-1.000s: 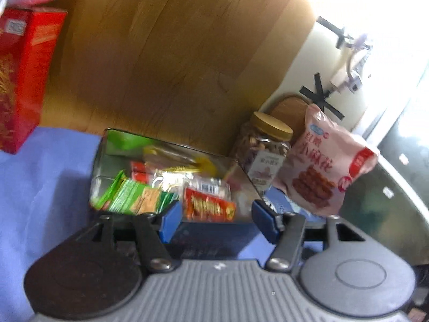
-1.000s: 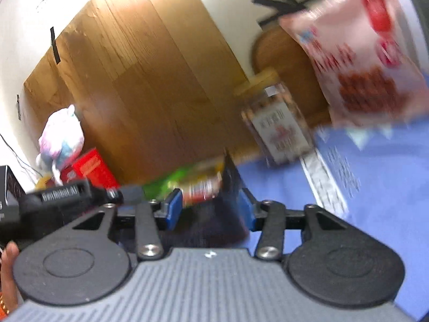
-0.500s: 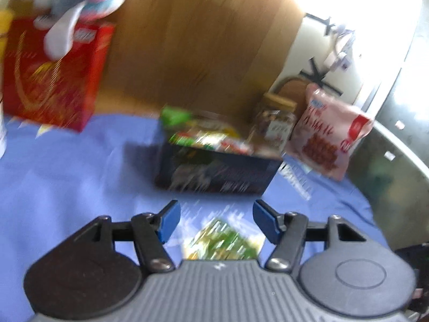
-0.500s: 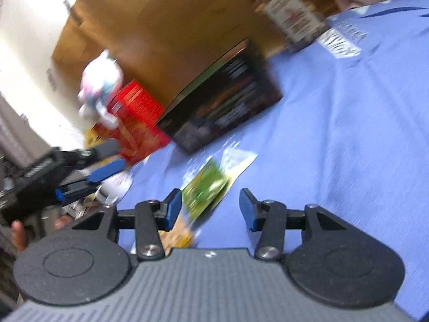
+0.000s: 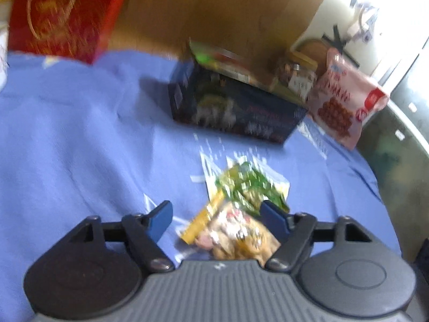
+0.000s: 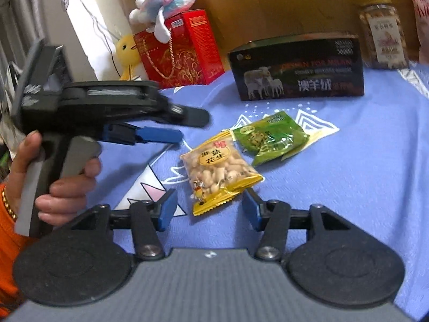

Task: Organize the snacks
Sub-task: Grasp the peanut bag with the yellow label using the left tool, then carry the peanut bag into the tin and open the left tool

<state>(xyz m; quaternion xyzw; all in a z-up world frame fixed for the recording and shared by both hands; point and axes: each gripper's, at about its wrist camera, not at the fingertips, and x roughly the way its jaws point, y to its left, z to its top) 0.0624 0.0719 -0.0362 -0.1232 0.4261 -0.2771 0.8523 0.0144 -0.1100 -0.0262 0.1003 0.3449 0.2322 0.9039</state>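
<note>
Step in hand, as I judge it: picking up the two loose packets from the blue cloth [image 6: 362, 187] for the dark box [image 6: 297, 69].

Right gripper [image 6: 209, 208]: jaws parted and have just been opening; nothing pinched. The peanut packet [image 6: 219, 171] lies just past the tips, at 12 o'clock. Left gripper [image 5: 215, 218]: also parted, also just been opening; peanut packet [image 5: 236, 233] lies between the fingers, no pad visibly pressing.

Green packet [image 6: 270, 141] sits at 1 o'clock from the peanuts, edges overlapping.

To do it well: take one packet per gripper, pinch at the crimped seam, lift flat to avoid dragging its neighbour.

Materials: both packets glossy, crinkly film, pillow-shaped, likely slippery. Cloth soft, wrinkled. Box rigid printed card, open-topped, at 12 o'clock, well apart.
</note>
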